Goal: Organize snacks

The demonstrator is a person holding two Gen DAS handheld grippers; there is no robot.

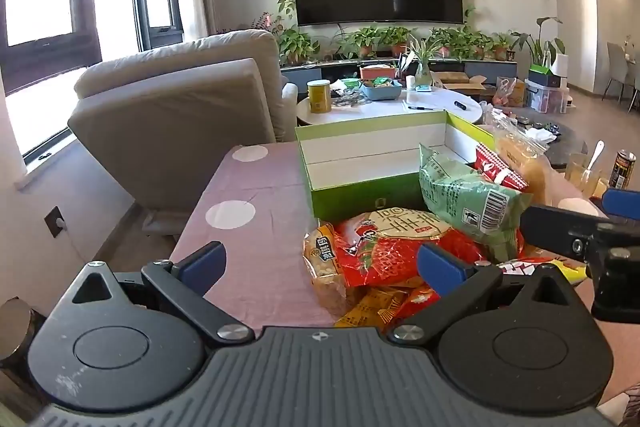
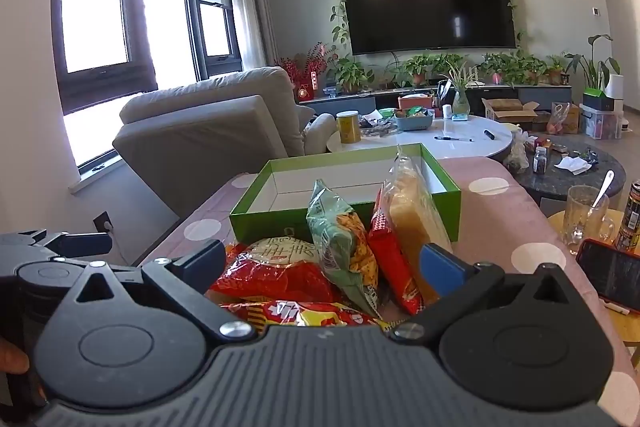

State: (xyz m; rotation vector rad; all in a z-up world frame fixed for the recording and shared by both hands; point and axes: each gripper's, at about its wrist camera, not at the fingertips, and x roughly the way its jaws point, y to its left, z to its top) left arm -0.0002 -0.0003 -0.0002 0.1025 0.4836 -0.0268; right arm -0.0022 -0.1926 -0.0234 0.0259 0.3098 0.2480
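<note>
While the crinkly plastic snack packets (image 2: 320, 267) lie heaped on the pink cloth-covered table (image 1: 256, 227) with white dots, the open green cardboard box (image 1: 360, 167) with a white lining stands just beyond the pile, nothing lying on the part of its floor that shows. Topmost in the heap: a pale green packet (image 2: 340, 239) leaning up against the near wall of the box, a red packet (image 2: 390, 259) and a clear bag of tan contents (image 2: 416, 211) standing just right of it, a large red-and-cream packet (image 1: 396, 247) lying flat at the near left.

Left gripper (image 1: 320, 261): tilted somewhat downward, blue-padded jaws spread wide, nothing between the pads; it hovers at the near left edge of the pile. Right gripper (image 2: 326, 263): tilted slightly downward, jaws also wide, framing the green and red packets without pressing on them. From the left wrist view, the right gripper (image 1: 592, 227) enters at the right edge, close beside the green packet.

Beyond the table: beige sofa (image 2: 212, 123), white round table (image 2: 452, 143).
</note>
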